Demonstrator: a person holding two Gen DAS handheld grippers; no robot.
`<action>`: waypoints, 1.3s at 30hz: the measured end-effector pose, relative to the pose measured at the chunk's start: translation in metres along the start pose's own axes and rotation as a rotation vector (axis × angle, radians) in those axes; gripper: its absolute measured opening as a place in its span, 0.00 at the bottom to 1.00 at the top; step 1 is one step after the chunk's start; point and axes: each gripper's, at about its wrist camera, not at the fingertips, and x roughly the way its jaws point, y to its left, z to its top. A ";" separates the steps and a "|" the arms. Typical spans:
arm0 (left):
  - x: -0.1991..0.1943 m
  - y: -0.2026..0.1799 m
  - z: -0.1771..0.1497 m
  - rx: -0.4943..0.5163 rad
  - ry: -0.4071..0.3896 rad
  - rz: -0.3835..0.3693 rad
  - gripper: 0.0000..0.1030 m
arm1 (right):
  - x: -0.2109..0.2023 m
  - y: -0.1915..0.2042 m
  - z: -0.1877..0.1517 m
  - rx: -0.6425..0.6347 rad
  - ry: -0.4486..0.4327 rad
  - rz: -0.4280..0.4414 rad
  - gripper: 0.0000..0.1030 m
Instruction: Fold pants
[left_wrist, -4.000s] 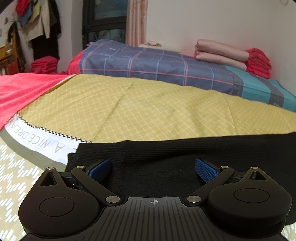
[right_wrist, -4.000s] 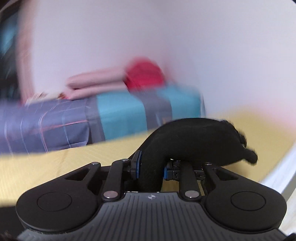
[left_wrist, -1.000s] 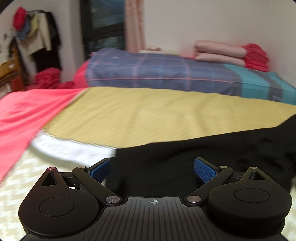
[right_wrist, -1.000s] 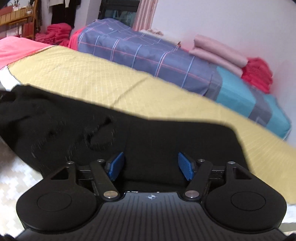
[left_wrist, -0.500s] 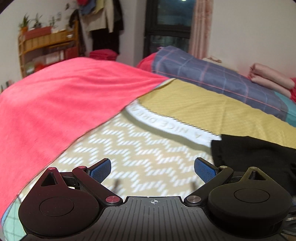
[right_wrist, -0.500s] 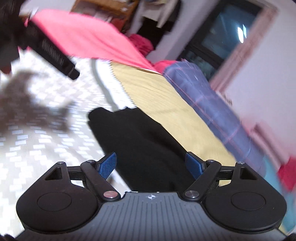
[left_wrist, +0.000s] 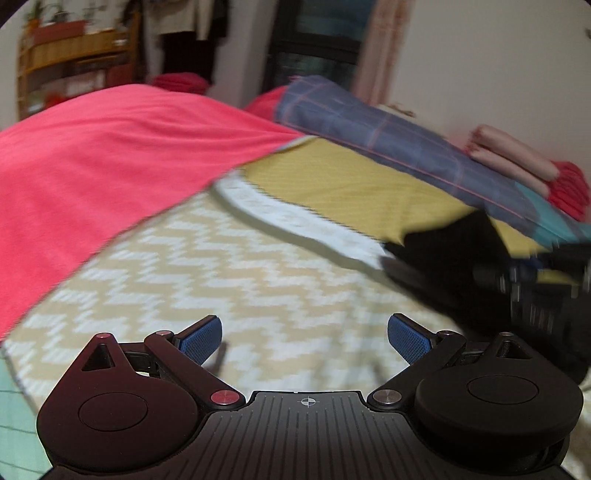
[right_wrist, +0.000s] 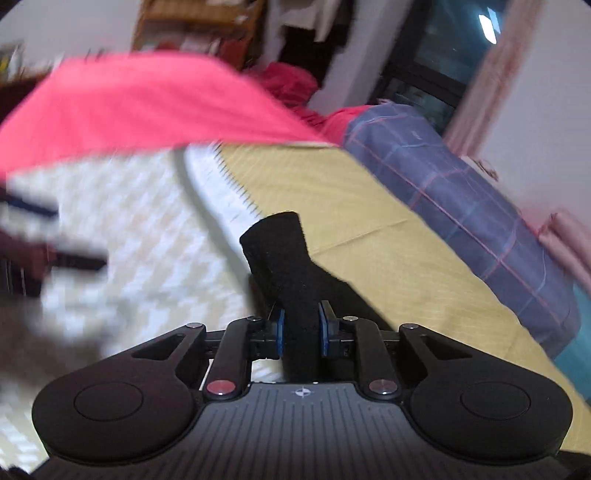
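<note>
The black pants lie where the yellow sheet meets the zigzag mat, and a fold of them stands up between my right fingers. My right gripper is closing, and its blue pads press on that black fold from both sides. In the left wrist view the pants show at the right edge, with the blurred right gripper over them. My left gripper is wide open above the zigzag mat, left of the pants, with nothing between its fingers.
A red blanket covers the left side. The zigzag mat runs under the left gripper, with the yellow sheet behind it. A plaid blue quilt and folded pink and red bedding lie along the wall.
My right gripper swung left to the end of the pants and closed on a fold of them. My left gripper left the pants, went left over the mat and stayed open.
</note>
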 end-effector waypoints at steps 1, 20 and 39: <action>0.002 -0.015 0.001 0.018 0.003 -0.033 1.00 | -0.010 -0.020 0.007 0.064 -0.013 0.016 0.18; 0.040 -0.246 -0.012 0.139 0.003 -0.215 1.00 | -0.115 -0.210 -0.043 0.649 -0.134 -0.083 0.16; 0.060 -0.289 -0.038 0.316 0.006 -0.166 1.00 | -0.158 -0.286 -0.136 0.873 -0.303 -0.129 0.15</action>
